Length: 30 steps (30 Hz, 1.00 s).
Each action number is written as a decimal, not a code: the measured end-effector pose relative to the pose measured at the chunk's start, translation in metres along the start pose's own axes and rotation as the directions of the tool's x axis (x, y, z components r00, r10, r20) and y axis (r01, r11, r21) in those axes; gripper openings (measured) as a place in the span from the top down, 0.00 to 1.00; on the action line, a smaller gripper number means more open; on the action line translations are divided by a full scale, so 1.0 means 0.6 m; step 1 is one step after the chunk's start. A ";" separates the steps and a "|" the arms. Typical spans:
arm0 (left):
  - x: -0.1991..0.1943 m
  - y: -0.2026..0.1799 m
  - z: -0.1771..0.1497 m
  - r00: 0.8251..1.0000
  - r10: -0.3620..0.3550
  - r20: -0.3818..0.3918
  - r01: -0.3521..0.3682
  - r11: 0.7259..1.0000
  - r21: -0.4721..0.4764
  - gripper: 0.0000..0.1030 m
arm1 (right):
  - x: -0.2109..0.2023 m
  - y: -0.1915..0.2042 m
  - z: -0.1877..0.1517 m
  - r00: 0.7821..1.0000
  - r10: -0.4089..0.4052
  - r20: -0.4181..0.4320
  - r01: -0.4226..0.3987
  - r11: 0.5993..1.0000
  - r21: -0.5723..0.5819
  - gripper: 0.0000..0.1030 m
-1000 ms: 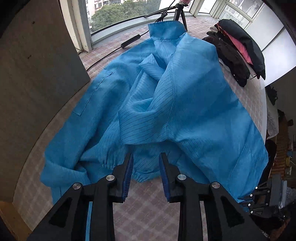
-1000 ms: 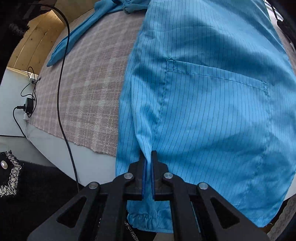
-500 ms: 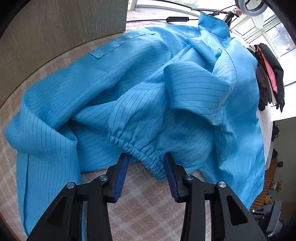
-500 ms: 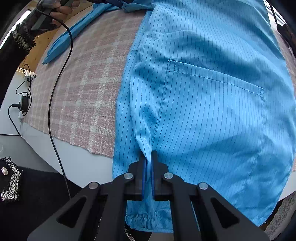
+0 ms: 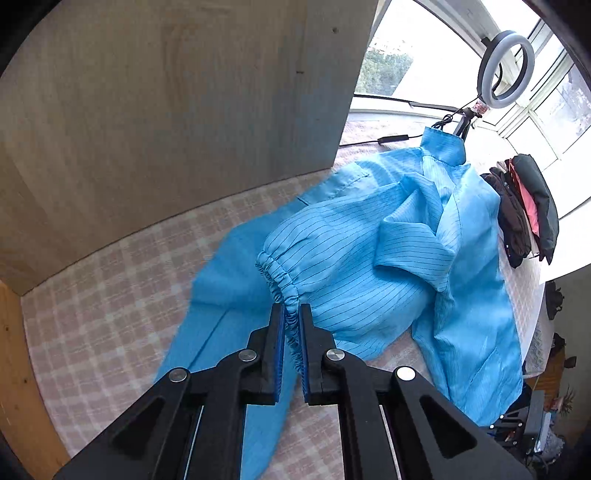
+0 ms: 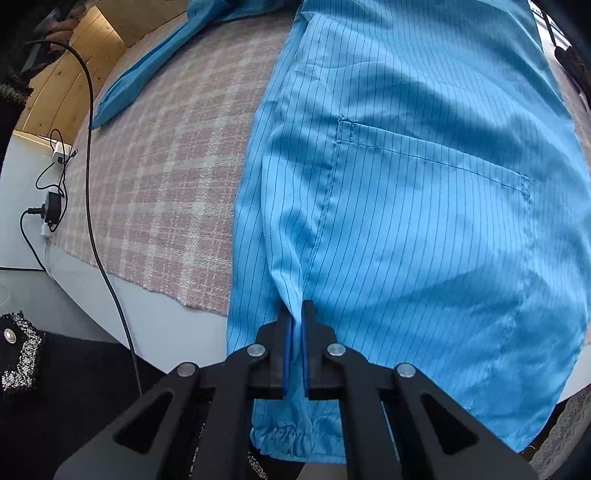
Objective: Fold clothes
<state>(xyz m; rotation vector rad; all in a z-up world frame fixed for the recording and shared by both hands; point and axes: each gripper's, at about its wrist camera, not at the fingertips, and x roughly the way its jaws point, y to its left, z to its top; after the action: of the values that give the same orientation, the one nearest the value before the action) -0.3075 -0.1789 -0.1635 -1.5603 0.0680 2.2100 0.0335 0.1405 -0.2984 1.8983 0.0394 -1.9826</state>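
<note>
Left wrist view: left gripper [image 5: 291, 325] clamped on the gathered elastic cuff [image 5: 277, 281] of one sleeve of a single blue striped coat [image 5: 373, 254], cuff lifted off the checked cloth [image 5: 110, 288] covering the table. Coat spread and bunched across the cloth, collar [image 5: 441, 144] at the far end; lower hem cut off behind the gripper's black frame. One wooden panel [image 5: 166, 110] close on the left, blocking that side. One ring light [image 5: 505, 69] on a stand behind the collar, one pile of dark clothes [image 5: 524, 210] at the far right, number of garments in it hard to tell. Right wrist view: right gripper [image 6: 294, 325] closed on a fold of the same coat [image 6: 424, 206] near the table's front edge, fingers pressed together with blue fabric between. One pocket [image 6: 428, 173] visible on the panel ahead; second cuff [image 6: 291, 439] hanging below the fingers, partly hidden by them. One black cable [image 6: 96, 229] crossing the checked cloth [image 6: 173, 177]; a hand [image 6: 62, 18] at the top left corner, mostly cut off. Plugs on the floor at left too small to count.
</note>
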 end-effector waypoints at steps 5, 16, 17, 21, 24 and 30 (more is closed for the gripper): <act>-0.053 0.114 -0.014 0.987 0.161 0.020 -0.159 0.985 -0.065 0.94 | -0.011 0.029 0.008 1.000 -0.001 -0.012 0.001 1.000 -0.025 0.96; 0.095 0.043 -0.046 0.989 -0.117 -0.089 0.107 0.989 -0.106 0.61 | -0.009 0.065 0.021 0.998 -0.030 -0.056 0.027 0.998 -0.053 0.96; 0.116 0.033 -0.040 0.989 -0.108 -0.104 0.097 0.990 -0.105 0.60 | -0.009 0.066 0.020 0.998 -0.036 -0.058 0.033 0.998 -0.057 0.96; 0.184 0.012 -0.024 0.987 -0.045 -0.153 0.029 0.994 -0.103 0.57 | -0.005 0.071 0.016 0.997 -0.047 -0.057 0.043 0.997 -0.061 0.96; 0.190 0.012 -0.022 0.985 -0.094 -0.146 0.072 0.987 -0.147 0.91 | -0.004 0.071 0.013 0.997 -0.046 -0.054 0.043 0.998 -0.052 0.96; 0.071 0.034 -0.026 0.995 -0.100 -0.025 0.096 0.988 -0.124 0.93 | -0.007 0.055 0.006 0.997 -0.033 -0.069 0.030 0.998 -0.053 0.95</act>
<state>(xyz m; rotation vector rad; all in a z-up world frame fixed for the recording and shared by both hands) -0.3129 -0.1884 -0.2122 -1.6262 -0.1351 2.1494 0.0400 0.1104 -0.2858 1.9445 0.1397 -1.9159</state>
